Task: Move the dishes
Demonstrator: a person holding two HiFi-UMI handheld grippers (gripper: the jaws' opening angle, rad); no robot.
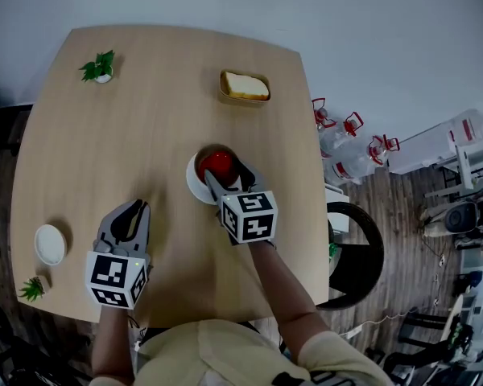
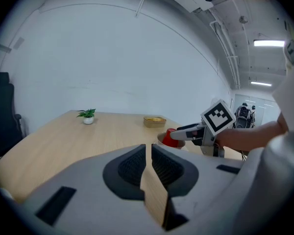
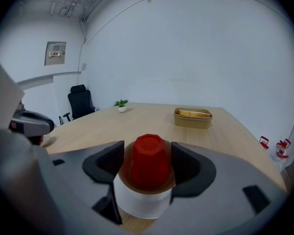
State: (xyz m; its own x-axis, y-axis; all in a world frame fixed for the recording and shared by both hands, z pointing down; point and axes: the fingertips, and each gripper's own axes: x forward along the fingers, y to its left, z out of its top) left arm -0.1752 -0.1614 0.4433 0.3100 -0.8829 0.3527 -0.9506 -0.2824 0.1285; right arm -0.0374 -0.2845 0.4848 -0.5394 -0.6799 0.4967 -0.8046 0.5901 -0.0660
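A red cup [image 1: 218, 164] stands upside down inside a white bowl [image 1: 195, 185] near the middle of the wooden table [image 1: 129, 135]. My right gripper [image 1: 227, 177] is open, one jaw on each side of the bowl. In the right gripper view the bowl [image 3: 139, 202] and the cup [image 3: 149, 163] fill the gap of my right gripper [image 3: 147, 161]; a firm grip does not show. My left gripper [image 1: 132, 212] is shut and empty over the table's near left part. In the left gripper view its jaws [image 2: 148, 151] meet, with the cup [image 2: 170, 137] farther off to the right.
A tan tray with bread [image 1: 244, 87] sits at the far side. A potted plant [image 1: 99, 67] stands at the far left corner. A small white dish [image 1: 50, 244] and a tiny plant [image 1: 32, 288] lie near the left front edge. A black chair [image 1: 356, 256] stands right of the table.
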